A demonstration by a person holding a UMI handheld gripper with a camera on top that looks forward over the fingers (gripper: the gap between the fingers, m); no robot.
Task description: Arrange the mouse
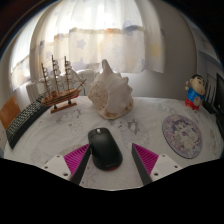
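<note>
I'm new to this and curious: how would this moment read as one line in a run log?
hand-held gripper: open | black mouse: on table between fingers, not gripped | beyond: conch shell, model ship | step: grasp pending

Gripper low over the surface, fingers spread wide apart, pink pads facing inward, mouse standing between them with a gap at either side, neither pad touching it

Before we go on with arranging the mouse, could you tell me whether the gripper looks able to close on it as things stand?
Probably yes. The black mouse lies on the white table between the open gripper fingers, with a gap at either side. The shell and model ship stand well beyond it, so nothing seems to block the way.
</note>
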